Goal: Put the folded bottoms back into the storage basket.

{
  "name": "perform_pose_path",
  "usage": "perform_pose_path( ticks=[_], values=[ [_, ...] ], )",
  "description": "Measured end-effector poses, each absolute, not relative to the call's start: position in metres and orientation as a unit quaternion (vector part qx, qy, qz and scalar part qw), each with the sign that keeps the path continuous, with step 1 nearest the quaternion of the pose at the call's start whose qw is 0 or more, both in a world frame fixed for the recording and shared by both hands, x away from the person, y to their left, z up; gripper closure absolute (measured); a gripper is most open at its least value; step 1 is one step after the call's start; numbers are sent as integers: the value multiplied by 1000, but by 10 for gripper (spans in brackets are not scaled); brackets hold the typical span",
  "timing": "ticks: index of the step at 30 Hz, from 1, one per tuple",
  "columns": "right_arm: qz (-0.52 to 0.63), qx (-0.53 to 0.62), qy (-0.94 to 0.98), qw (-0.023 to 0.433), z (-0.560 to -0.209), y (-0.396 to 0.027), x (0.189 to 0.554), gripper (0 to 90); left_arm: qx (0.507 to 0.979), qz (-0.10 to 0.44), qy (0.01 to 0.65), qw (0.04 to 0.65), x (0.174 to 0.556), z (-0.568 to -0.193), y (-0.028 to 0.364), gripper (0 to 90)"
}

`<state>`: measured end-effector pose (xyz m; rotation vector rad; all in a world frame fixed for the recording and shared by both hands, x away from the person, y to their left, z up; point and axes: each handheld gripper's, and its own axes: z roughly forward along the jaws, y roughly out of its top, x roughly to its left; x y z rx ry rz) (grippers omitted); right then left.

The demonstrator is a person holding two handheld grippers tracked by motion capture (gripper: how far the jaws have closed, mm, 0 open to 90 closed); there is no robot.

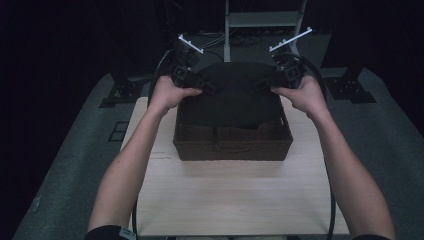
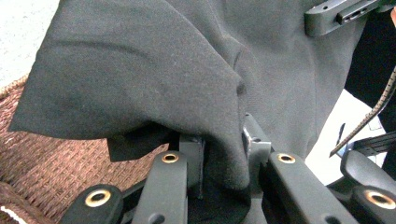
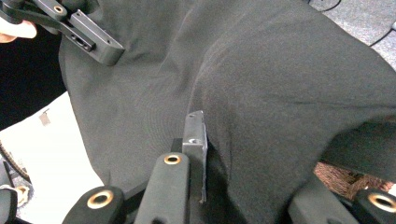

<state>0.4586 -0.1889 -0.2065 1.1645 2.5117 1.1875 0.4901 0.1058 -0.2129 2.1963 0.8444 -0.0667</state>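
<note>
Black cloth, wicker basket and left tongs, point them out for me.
black cloth [image 1: 232,97], high view, middle of the spread fabric
wicker basket [image 1: 232,147], high view, near wall
left tongs [image 2: 223,154], left gripper view, between the tips, clamping the cloth

The basket [image 1: 233,142] sits on the table [image 1: 240,200], toward its far edge. The cloth [image 1: 235,100] hangs over the basket, between the left gripper [image 1: 202,85] and right gripper [image 1: 267,82].

Both hand-held grippers pinch black cloth [image 1: 232,95] over wicker basket [image 1: 232,145].
</note>
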Motion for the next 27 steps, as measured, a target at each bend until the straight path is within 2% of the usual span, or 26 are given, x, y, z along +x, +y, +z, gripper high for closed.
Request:
perform_pose_path(
  ticks=[12,27],
  values=[
    [401,393,825,60,-207,-189,478,751,859,-26,344,378,509,-207,107,750],
    [397,412,819,45,-223,-192,502,751,859,-36,359,363,534,-222,101,749]
  ],
)
